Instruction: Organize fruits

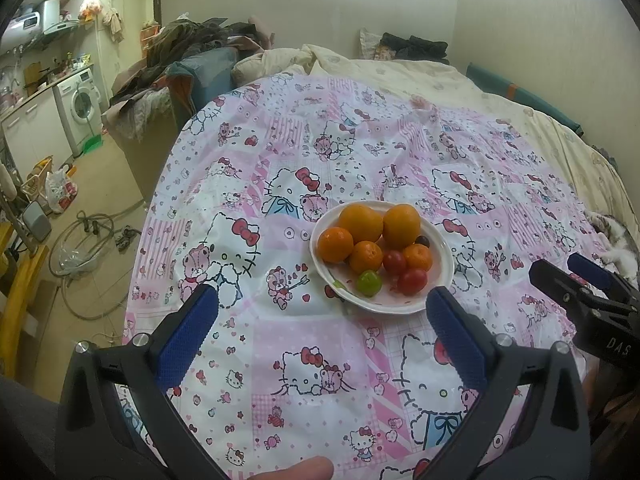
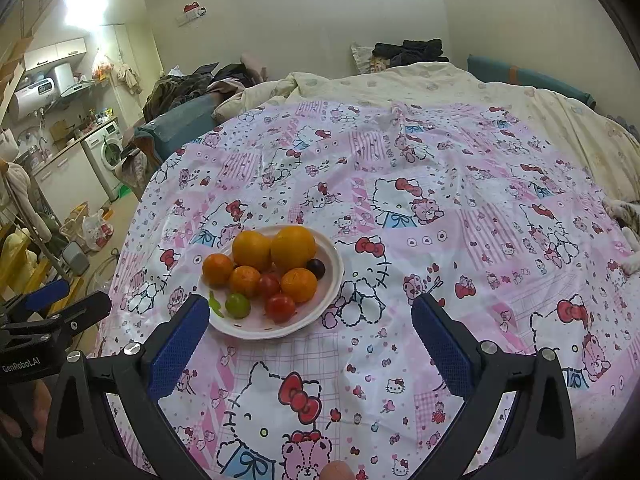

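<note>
A white plate point(image 1: 442, 276) point(image 2: 334, 280) sits on a pink cartoon-cat cloth point(image 1: 280, 360) point(image 2: 440, 208). It holds two large oranges point(image 1: 401, 226) point(image 2: 293, 247), several small tangerines point(image 1: 335, 244) point(image 2: 217, 269), two red tomatoes point(image 1: 412, 281) point(image 2: 280, 308), a green fruit point(image 1: 368, 283) point(image 2: 237, 305) and a dark grape point(image 1: 422, 241) point(image 2: 316, 268). My left gripper point(image 1: 322, 304) is open and empty, just short of the plate. My right gripper point(image 2: 310, 312) is open and empty, with the plate at its left finger. Each gripper shows at the edge of the other's view.
The cloth covers a bed with a cream quilt point(image 1: 400, 68) point(image 2: 400, 80) behind. A cat point(image 1: 616, 240) point(image 2: 624, 220) lies at the right edge. The floor at left holds hoses point(image 1: 88, 248), bags and a washing machine point(image 1: 80, 108) point(image 2: 106, 152).
</note>
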A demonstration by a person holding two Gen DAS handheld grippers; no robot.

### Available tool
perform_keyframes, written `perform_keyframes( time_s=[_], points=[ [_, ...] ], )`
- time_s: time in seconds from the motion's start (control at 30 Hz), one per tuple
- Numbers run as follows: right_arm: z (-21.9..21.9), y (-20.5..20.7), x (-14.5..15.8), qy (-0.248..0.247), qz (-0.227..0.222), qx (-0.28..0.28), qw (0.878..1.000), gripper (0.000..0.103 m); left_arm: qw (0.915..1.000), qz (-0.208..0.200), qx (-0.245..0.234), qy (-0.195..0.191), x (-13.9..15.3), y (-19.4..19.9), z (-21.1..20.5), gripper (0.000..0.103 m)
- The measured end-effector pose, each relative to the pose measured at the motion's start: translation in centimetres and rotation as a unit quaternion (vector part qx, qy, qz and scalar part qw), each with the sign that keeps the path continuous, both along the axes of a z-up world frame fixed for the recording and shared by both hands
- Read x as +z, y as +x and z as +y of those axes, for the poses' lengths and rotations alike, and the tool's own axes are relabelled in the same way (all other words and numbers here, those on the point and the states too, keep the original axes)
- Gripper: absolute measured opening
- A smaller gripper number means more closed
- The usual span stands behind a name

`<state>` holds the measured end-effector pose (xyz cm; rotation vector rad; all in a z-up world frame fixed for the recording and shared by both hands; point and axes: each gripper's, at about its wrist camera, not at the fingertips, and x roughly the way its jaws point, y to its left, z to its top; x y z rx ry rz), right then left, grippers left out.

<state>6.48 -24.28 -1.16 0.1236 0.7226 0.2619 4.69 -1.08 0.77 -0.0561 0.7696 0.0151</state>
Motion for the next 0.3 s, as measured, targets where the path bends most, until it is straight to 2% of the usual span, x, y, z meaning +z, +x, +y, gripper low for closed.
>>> perform_keyframes(
  time_s=[0.3],
  points=[
    [0.0, 0.0, 0.01, 0.0, 0.001, 0.0, 1.0, 0.103, 1.0, 0.002, -0.001, -0.002, -0.12, -0.05, 0.01, 0.103]
  ],
)
